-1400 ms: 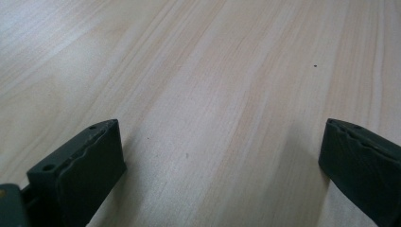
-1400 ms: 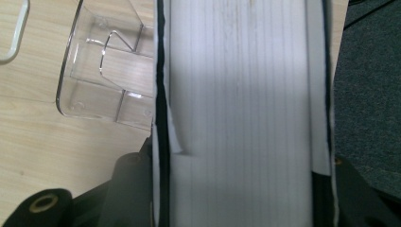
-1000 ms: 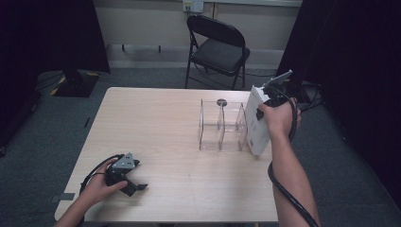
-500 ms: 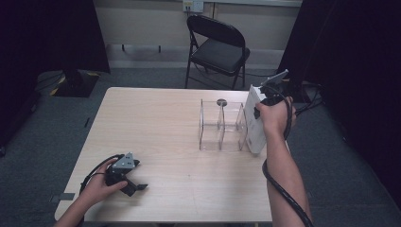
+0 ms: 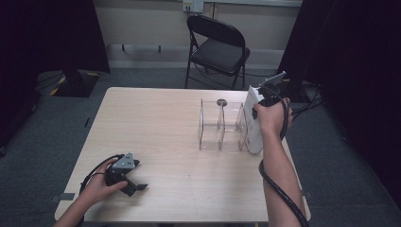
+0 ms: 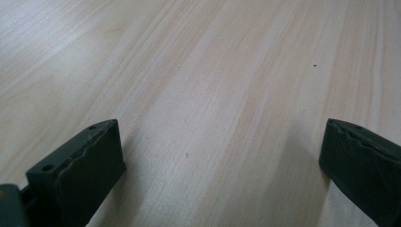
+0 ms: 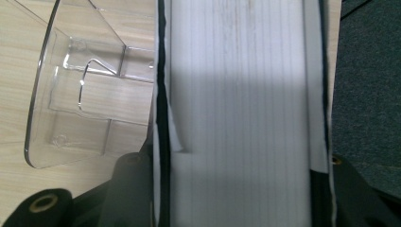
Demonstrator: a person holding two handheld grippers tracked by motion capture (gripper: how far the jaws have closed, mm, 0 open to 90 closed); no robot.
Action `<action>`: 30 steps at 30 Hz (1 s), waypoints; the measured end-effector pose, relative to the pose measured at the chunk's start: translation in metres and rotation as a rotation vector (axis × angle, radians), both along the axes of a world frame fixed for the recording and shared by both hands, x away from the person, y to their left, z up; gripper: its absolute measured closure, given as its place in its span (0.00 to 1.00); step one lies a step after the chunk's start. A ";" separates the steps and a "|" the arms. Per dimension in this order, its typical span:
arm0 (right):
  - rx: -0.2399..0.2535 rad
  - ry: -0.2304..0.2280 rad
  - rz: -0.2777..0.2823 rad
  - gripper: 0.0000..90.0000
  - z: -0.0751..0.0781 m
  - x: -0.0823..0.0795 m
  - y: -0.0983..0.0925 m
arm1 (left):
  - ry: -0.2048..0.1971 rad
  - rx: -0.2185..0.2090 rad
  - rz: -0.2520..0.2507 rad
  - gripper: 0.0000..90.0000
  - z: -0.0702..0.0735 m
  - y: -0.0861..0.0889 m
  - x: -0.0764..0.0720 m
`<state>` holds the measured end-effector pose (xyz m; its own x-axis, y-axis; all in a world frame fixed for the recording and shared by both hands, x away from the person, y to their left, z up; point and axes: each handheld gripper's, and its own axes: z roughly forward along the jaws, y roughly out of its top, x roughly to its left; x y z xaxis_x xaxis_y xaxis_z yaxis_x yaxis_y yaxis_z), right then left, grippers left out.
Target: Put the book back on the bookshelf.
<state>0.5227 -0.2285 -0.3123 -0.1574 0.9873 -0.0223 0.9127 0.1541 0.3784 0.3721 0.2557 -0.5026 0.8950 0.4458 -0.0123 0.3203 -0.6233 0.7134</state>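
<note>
Barely shifting since earlier, right claw (image 5: 259, 105) is pinching white book (image 5: 253, 124) upright at desk's (image 5: 156, 123) 3 o'clock beside clear rack (image 5: 222, 126); left claw (image 5: 135, 186) is lying spread; lowering straight w/ steady grip is prob best.

Black folding chair (image 5: 218, 47) on grey carpet (image 5: 142, 78).

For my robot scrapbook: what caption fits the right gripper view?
Jaws clamp a thick white book beside a clear plastic rack.
</note>
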 end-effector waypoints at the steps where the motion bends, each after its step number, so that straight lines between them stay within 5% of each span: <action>1: -0.001 -0.005 -0.001 0.58 0.000 0.000 0.000 | 0.000 0.000 0.000 0.00 0.000 0.000 0.000; 30: 0.005 0.002 0.005 0.56 -0.004 -0.002 -0.002 | 0.000 0.000 0.000 0.00 0.000 0.000 0.000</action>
